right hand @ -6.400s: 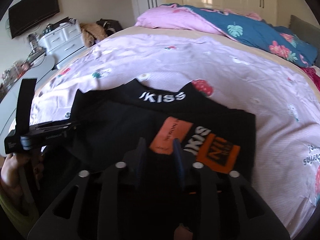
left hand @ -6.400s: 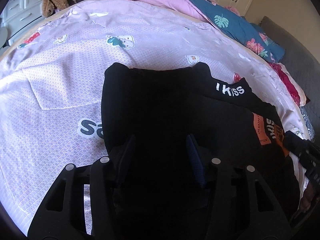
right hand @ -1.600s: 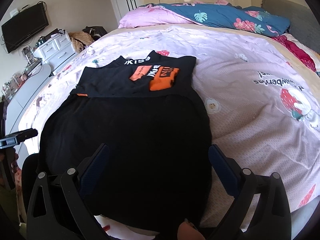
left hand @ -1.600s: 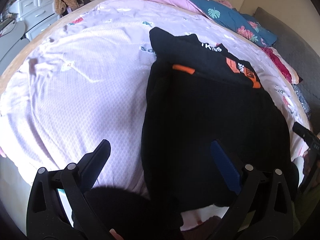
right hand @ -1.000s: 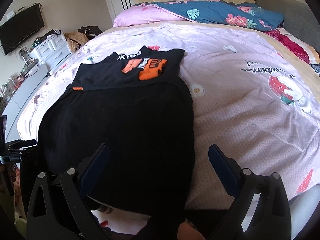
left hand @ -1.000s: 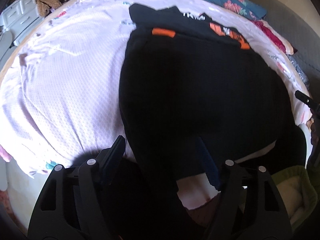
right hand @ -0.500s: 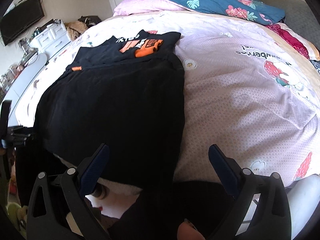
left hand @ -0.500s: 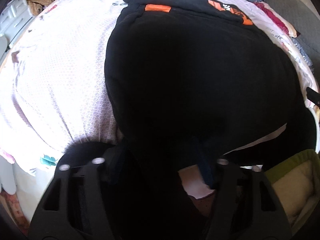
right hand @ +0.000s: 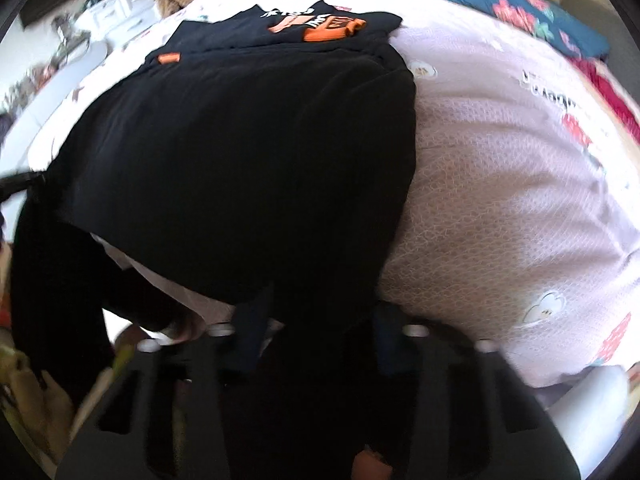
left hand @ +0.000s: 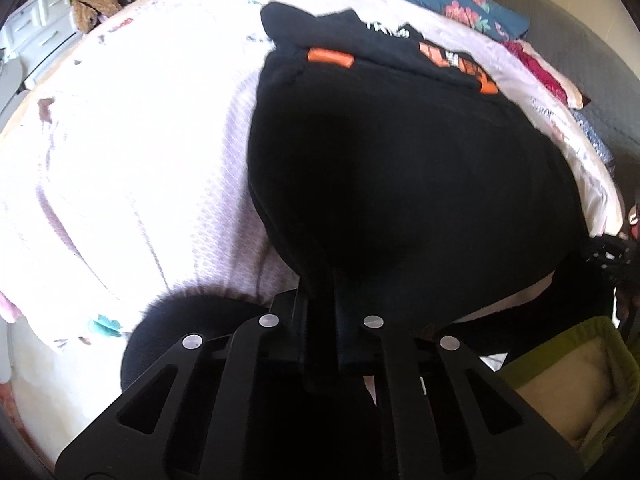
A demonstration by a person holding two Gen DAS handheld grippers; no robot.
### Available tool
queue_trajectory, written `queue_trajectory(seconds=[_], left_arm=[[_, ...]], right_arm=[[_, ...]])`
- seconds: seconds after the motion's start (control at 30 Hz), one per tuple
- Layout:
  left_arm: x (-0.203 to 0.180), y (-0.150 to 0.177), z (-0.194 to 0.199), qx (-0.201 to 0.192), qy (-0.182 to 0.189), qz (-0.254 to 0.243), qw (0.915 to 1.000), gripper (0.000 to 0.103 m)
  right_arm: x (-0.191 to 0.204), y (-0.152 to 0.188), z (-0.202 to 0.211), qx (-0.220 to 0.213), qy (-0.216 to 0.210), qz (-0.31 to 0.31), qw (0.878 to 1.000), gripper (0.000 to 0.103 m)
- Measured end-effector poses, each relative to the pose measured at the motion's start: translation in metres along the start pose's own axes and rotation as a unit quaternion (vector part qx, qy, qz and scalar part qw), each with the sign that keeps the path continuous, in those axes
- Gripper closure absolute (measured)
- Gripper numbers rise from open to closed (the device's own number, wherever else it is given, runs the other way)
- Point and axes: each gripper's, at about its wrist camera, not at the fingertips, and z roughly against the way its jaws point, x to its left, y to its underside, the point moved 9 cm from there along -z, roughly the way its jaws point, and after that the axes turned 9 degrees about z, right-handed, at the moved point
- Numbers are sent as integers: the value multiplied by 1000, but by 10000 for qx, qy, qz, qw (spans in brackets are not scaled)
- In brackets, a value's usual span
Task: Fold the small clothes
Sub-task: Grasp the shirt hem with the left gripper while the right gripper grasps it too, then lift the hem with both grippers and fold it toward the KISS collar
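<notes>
Black cloth covers the near half of the bed [left hand: 132, 168]: a large black garment [left hand: 400, 168] lies spread on the pink patterned sheet, its near hem hanging over the bed's edge. At its far end sits a smaller folded black top [right hand: 288, 30] with orange and white lettering, its near edge touching the big garment. A small orange tag [left hand: 329, 57] shows at the garment's far left corner.

Left gripper [left hand: 320, 312] has its fingers drawn right together, and they have just been closing; a fold of the garment's near hem is pinched between them.

Right gripper [right hand: 316, 320] is at the hem too, toward the garment's right side. Its fingers [right hand: 252, 332] have just been closing and now stand narrow with dark cloth between them, but blur and shadow hide whether the pads press on it, so I cannot tell if it has a hold.

A green basket [left hand: 580, 384] stands below the bed's edge on the left view's right side. Blue floral bedding [right hand: 520, 8] lies at the head of the bed.
</notes>
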Motion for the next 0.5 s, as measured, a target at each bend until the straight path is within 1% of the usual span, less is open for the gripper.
queue_trajectory(seconds=[0.1, 0.17, 0.23, 0.3, 0.33, 0.4, 0.5], left_arm=[[4, -3, 9, -117, 55, 57, 9999, 100], [6, -5, 14, -179, 108, 88, 9997, 100], [7, -5, 18, -232, 133, 97, 9996, 100], [2, -7, 19, -286, 172, 109, 9994, 100], [1, -9, 21, -324, 193, 114, 9992, 100], [0, -14, 27, -433, 225, 93, 9988, 100], [-3, -23, 35, -623, 274, 132, 9976, 100]], right_arm=[[-5, -1, 8, -170, 10, -61, 9998, 93], [-8, -4, 18, -410, -139, -130, 9990, 94], [-6, -12, 34, -790, -341, -131, 9962, 94], [-6, -21, 49, -1110, -376, -101, 9931, 94], [-8, -26, 59, -1316, -405, -140, 9904, 94], [-12, -34, 71, -1597, -450, -237, 9859, 94], [-20, -43, 87, -1914, -308, -330, 9805, 94]])
